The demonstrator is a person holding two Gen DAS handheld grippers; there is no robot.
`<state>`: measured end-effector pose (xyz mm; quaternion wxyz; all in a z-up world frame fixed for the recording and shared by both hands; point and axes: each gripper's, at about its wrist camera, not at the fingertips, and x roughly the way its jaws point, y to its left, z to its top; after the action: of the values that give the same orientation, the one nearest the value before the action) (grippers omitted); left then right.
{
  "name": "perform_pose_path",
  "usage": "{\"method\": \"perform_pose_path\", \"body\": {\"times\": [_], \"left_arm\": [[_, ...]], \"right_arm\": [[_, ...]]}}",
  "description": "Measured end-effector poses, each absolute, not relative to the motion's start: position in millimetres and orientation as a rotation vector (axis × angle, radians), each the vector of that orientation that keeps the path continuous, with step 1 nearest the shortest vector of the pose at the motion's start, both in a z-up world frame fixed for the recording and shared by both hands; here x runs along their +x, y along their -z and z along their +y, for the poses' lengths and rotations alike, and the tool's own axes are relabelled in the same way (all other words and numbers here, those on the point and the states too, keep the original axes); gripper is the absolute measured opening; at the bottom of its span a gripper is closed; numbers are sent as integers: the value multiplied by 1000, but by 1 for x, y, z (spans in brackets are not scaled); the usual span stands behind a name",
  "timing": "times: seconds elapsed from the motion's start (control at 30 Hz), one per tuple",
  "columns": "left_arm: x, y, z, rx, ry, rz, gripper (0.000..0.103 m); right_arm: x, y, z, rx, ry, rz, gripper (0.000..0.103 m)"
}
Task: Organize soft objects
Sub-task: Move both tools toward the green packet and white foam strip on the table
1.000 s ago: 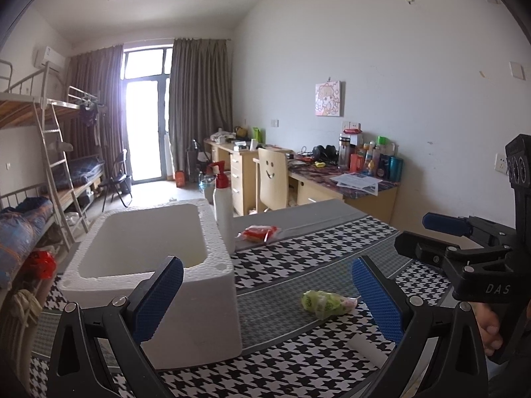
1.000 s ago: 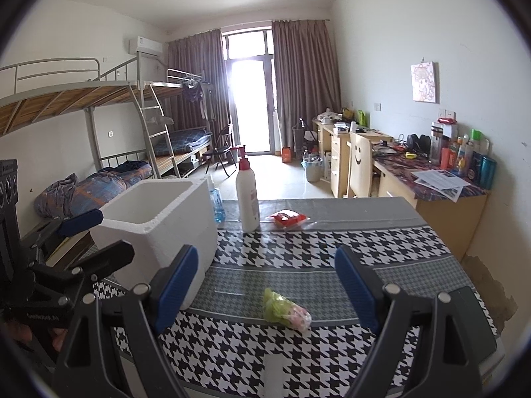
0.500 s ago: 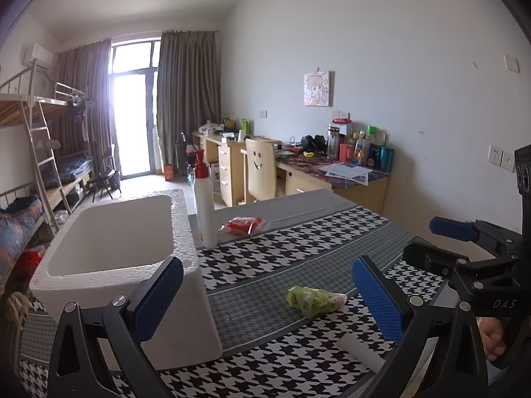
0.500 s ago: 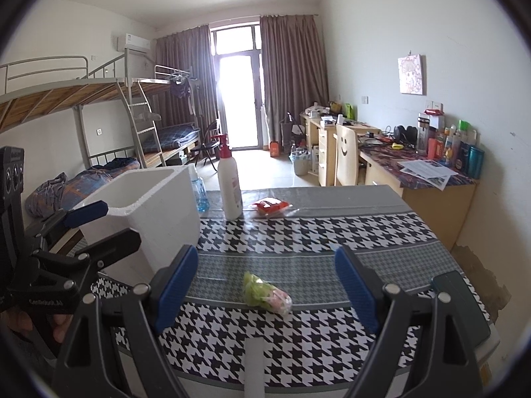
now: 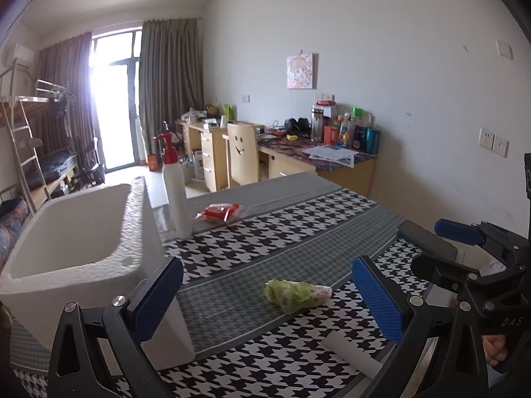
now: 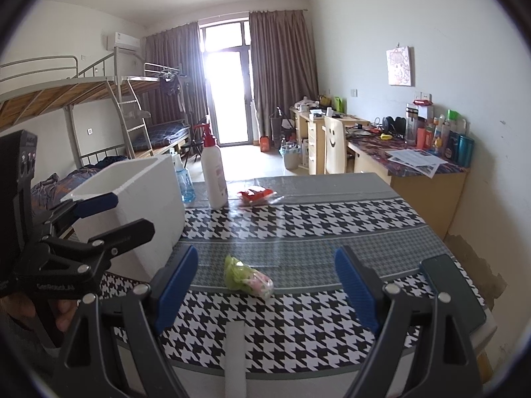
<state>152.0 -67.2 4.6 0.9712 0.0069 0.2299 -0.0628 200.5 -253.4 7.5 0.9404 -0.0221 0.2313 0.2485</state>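
Note:
A soft green bag with something pink inside [image 5: 295,293] lies on the houndstooth tablecloth, just ahead of both grippers. My left gripper [image 5: 265,265] is open, its blue pads wide apart and empty, with the bag a little past them. My right gripper [image 6: 265,252] is open too, and the same green bag [image 6: 247,273] lies between and just beyond its fingertips without touching them. A red packet [image 5: 220,212] rests farther back by a white pump bottle [image 5: 176,192]. At the left stands a white foam box [image 5: 76,242], open on top.
A white paper tube [image 6: 234,348] lies at the near table edge under the right gripper. A dark phone [image 6: 448,285] sits at the table's right edge. A blue spray bottle [image 6: 184,179] stands behind the foam box [image 6: 132,199]. Desks, a chair and bunk beds are beyond.
Both grippers have come lower and nearer the table; the green bag looks larger and closer. The left view has swung right, so the foam box sits further left. Jaws unchanged.

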Motion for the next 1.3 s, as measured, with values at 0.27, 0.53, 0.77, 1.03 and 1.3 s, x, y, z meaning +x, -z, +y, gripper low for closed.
{"method": "perform_pose_path", "body": {"times": [0.27, 0.53, 0.77, 1.03, 1.3], "left_arm": [[161, 2, -79, 33, 153, 484, 102], [171, 8, -84, 35, 165, 510, 102], [181, 15, -90, 39, 179, 543, 102], [194, 25, -95, 39, 192, 591, 102], [208, 38, -99, 42, 205, 656, 102]], "right_arm": [[200, 3, -261, -40, -491, 502, 87], [200, 10, -266, -37, -482, 519, 87], [200, 19, -267, -33, -490, 547, 87], [201, 29, -267, -31, -498, 574, 87], [203, 40, -268, -27, -513, 607, 87]]}}
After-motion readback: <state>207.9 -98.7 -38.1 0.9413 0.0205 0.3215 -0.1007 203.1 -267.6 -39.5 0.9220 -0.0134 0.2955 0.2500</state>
